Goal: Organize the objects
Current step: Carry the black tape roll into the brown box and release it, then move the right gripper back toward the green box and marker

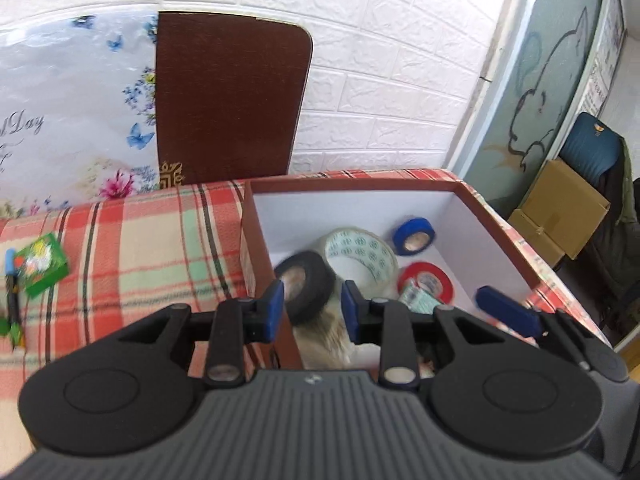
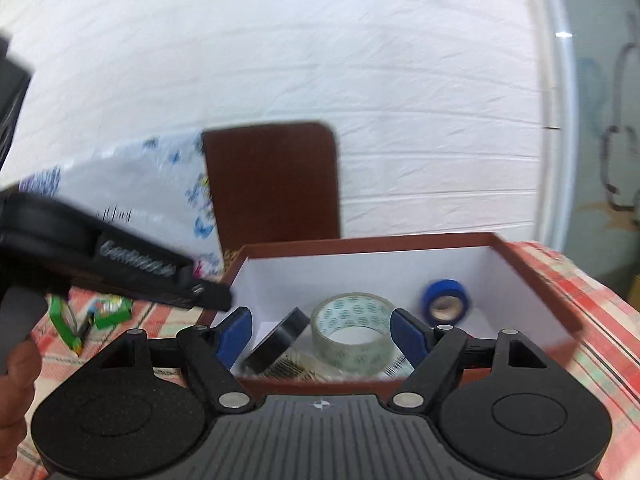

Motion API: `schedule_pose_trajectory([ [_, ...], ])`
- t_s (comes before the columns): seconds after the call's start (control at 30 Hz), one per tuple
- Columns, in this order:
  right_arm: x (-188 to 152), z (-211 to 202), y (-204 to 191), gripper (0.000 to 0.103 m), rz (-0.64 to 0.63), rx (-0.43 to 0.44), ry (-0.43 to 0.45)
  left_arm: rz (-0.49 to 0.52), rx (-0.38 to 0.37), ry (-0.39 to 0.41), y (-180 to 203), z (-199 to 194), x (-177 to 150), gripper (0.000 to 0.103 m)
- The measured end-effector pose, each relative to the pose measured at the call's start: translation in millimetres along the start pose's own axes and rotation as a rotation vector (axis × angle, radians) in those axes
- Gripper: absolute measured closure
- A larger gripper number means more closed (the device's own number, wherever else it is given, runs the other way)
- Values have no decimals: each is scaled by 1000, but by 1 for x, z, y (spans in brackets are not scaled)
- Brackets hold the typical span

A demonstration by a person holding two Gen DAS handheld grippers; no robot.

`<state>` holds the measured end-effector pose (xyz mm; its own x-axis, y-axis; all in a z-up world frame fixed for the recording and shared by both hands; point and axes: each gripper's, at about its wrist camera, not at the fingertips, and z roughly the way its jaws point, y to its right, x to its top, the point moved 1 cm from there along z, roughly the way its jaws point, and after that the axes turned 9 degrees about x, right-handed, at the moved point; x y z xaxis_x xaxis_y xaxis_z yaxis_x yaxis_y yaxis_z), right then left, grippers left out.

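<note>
I hold both tools over the box, a brown cardboard carton with white inner walls that stands on the plaid cloth; I judge it is the collecting place, because the rolls of tape are already together inside it. The left gripper has its blue pads apart and holds nothing, and the black tape roll stands on its edge just in front of them, looking blurred and matte, perhaps fabric tape. Touching it is the clear packing tape, wide and glossy with a printed pattern, and further back are a small blue tape roll and a flat red tape roll. The right gripper is also spread wide and empty above the near wall of the box. On the cloth to the left, well apart from the box, a green packet lies beside a pen; I think these wait to be sorted next. A dark brown board leans on the white brick-pattern wall behind.
</note>
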<state>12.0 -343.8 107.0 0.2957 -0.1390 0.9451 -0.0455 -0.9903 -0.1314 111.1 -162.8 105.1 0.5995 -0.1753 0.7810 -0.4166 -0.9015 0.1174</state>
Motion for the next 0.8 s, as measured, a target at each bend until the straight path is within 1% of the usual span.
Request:
schedule_pose_trajectory([
  [0.1, -9, -22, -8, 28, 3, -35, -7, 1, -14, -6, 0, -17, -18, 70],
  [0.23, -23, -45, -16, 28, -8, -65, -67, 20, -24, -45, 3, -25, -46, 70],
  [0.4, -39, -75, -16, 28, 34, -63, -132, 48, -37, -98, 5, -32, -81, 70],
  [0.5, -46, -88, -13, 28, 65, -79, -150, 60, -31, -104, 3, -39, -94, 70],
  [0.63, -49, -104, -9, 28, 127, -90, -149, 94, -3, -87, 4, -53, -104, 70],
  [0.8, -45, -127, -22, 28, 99, -105, -107, 116, 35, -52, 6, -73, -113, 69],
])
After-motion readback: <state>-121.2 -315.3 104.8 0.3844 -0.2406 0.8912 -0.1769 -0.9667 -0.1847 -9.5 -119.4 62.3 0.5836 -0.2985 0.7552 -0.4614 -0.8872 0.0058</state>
